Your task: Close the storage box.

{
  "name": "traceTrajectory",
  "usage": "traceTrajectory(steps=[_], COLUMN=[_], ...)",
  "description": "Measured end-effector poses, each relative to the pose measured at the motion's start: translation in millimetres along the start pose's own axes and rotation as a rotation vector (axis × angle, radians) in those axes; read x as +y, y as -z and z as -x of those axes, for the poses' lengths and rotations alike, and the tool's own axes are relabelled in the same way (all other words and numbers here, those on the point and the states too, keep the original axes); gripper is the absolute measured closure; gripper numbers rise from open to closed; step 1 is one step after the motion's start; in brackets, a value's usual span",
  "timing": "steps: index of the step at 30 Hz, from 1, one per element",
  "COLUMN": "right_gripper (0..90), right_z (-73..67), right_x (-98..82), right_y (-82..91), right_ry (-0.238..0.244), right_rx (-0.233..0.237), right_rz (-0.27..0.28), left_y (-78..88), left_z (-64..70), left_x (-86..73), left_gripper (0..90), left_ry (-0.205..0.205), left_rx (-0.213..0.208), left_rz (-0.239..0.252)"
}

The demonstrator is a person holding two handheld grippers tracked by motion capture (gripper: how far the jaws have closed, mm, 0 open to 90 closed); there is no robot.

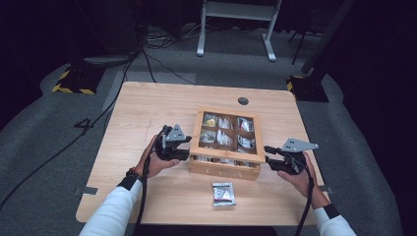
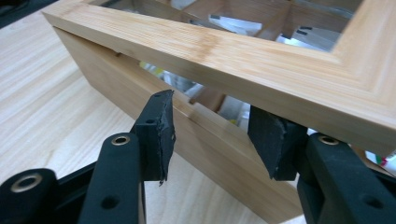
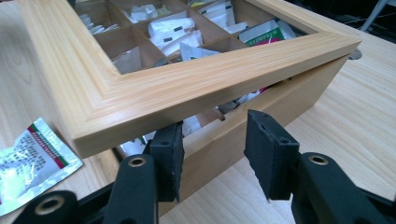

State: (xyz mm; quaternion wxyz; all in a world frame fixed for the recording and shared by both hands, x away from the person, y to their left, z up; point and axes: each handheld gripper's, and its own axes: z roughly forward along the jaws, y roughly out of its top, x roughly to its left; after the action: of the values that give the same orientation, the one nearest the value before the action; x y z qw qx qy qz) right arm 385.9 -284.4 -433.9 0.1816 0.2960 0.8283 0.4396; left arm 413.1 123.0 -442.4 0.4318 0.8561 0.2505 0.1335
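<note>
A square light-wood box with a windowed lid (image 1: 225, 147) sits in the middle of the pale wooden table (image 1: 147, 113), with one gripper at each of its sides. Through the lid's window you can see a grid of compartments holding white and silver sachets.

The left gripper (image 1: 183, 146) is up against the box's left side. In the left gripper view its two black jaws stand apart, and the box's side wall runs across just ahead of them. The lid's frame (image 2: 261, 56) hangs above and past the right jaw, lifted clear of the wall so that a gap shows between lid and box. The pads do not press on the wood, and nothing is gripped.

The right gripper (image 1: 269, 156) is at the box's right front corner. Its jaws are also parted. The raised lid's edge (image 3: 196, 93) lies just above both tips, and the box wall stands between and beyond them. I cannot tell whether the left tip touches the lid's underside.

A silver foil sachet with a red and green stripe (image 1: 223, 193) lies flat on the table, left of the right gripper's jaws and apart from the box.
</note>
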Motion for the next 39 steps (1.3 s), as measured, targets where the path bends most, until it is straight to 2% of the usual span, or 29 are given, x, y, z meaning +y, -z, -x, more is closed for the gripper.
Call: traceTrajectory(steps=[11, 21, 29, 32, 34, 36, 39], right_gripper=[55.0, 53.3, 51.3, 50.2, 49.1, 49.1, 49.0], right_z=[-8.1, -11.8, -16.3, -20.2, -23.4, -26.2, -25.7], right_x=[-4.2, -7.2, -8.2, -8.7, -8.1, -7.9, -9.5], right_y=[5.2, 9.0, 10.3, 9.8, 9.8, 8.2, 7.3], right_ry=[0.013, 0.018, 0.021, 0.031, 0.04, 0.052, 0.032], right_rx=[0.006, 0.011, 0.038, 0.055, 0.073, 0.065, 0.078], right_rz=[-0.005, -0.011, -0.01, -0.01, -0.011, -0.026, -0.02], left_y=[3.7, 5.3, 12.2, 14.9, 16.5, 17.1, 18.3], left_z=[10.1, 13.6, 14.4, 14.9, 17.6, 20.3, 21.6], left_x=[-3.8, -7.2, -9.7, -11.2, -11.6, -12.0, -12.7], left_gripper=[48.7, 49.6, 49.1, 47.5, 45.2, 45.1, 46.3], left_ry=[-0.021, -0.016, -0.007, -0.003, -0.018, -0.024, -0.02], left_rx=[-0.007, -0.015, -0.022, -0.038, -0.052, -0.059, -0.054], left_rz=[-0.006, -0.005, 0.003, 0.009, 0.002, 0.001, -0.001])
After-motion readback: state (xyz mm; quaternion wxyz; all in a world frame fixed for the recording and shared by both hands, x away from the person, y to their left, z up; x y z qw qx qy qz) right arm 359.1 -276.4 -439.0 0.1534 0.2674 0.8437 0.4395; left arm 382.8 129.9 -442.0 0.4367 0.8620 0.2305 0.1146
